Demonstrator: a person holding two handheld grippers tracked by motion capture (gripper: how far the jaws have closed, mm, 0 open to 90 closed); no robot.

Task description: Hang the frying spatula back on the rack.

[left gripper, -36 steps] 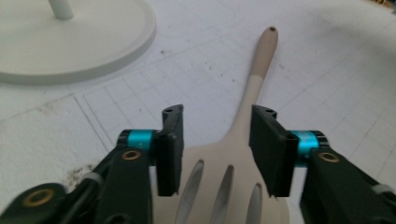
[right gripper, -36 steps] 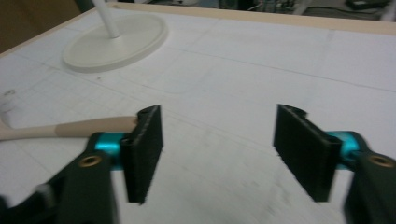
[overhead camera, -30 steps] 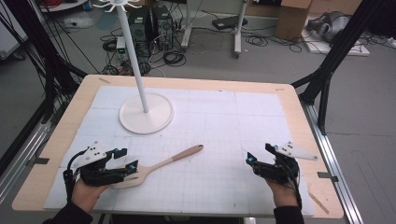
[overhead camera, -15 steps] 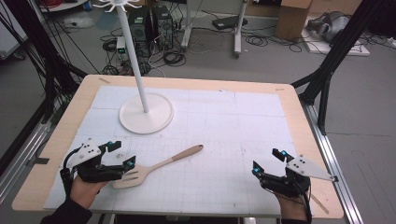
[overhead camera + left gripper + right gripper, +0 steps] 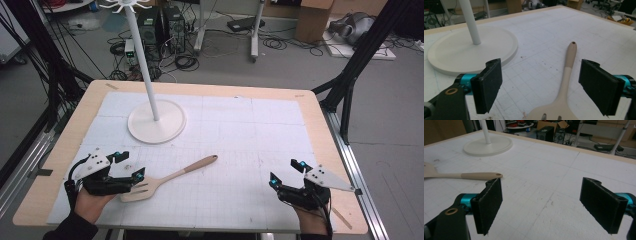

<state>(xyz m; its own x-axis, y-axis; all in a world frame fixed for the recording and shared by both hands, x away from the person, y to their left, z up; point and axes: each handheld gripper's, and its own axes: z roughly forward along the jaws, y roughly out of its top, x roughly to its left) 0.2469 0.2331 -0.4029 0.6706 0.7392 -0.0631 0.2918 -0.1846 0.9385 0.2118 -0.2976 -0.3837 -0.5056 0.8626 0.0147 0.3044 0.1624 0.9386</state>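
A: Since the spatula (image 5: 165, 179) lies flat on the table (image 5: 240, 95) toward seven o'clock, its head between the left gripper (image 5: 541, 85) fingers (image 5: 487, 85), which have just been opening wide, how should it be grasped?

B: Close squarely across the neck, low. The right gripper (image 5: 286, 176) rests near five o'clock, fingers wide, holding nothing.

Spatula (image 5: 564, 87) between parted jaws
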